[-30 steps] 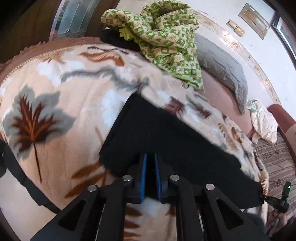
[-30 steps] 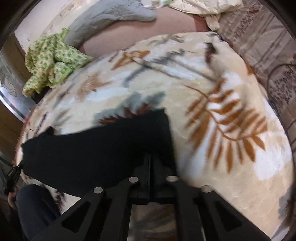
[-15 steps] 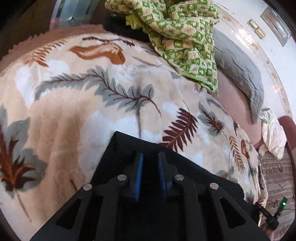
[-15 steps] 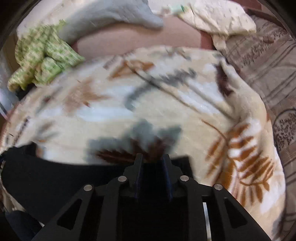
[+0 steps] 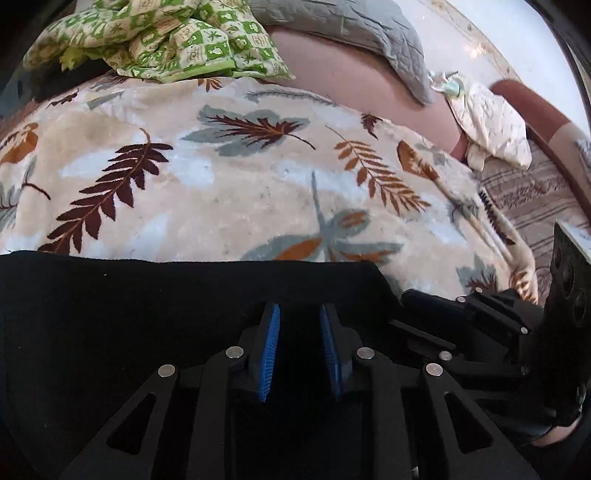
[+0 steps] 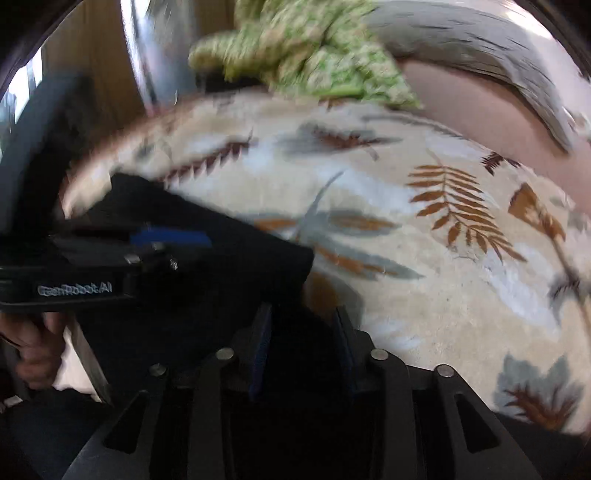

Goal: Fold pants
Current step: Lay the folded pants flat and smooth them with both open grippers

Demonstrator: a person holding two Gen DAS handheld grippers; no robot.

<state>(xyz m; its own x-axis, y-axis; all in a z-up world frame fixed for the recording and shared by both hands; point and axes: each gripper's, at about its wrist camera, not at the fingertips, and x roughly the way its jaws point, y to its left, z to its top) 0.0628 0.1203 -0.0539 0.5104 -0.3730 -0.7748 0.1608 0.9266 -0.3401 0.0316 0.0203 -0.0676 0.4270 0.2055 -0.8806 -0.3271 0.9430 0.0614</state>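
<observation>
The black pants point(image 5: 147, 317) lie folded on a leaf-print blanket point(image 5: 229, 192), filling the lower part of the left wrist view. My left gripper point(image 5: 297, 317) sits over them with its blue pads apart, holding nothing. The right gripper shows at the right of this view point(image 5: 480, 325). In the blurred right wrist view the pants point(image 6: 207, 280) lie at lower left. My right gripper point(image 6: 301, 314) is open over their right corner. The left gripper point(image 6: 162, 243) lies on the pants at left.
A green patterned cloth point(image 5: 166, 40) is heaped at the back, a grey pillow point(image 5: 351, 26) beside it. A cream cloth point(image 5: 487, 122) and a striped cover point(image 5: 535, 199) lie at the right. A wooden wall point(image 6: 92, 74) stands at the left.
Both grippers carried the pants edge forward and laid it down, then opened and released it. The two grippers have come close together over the folded pants.
</observation>
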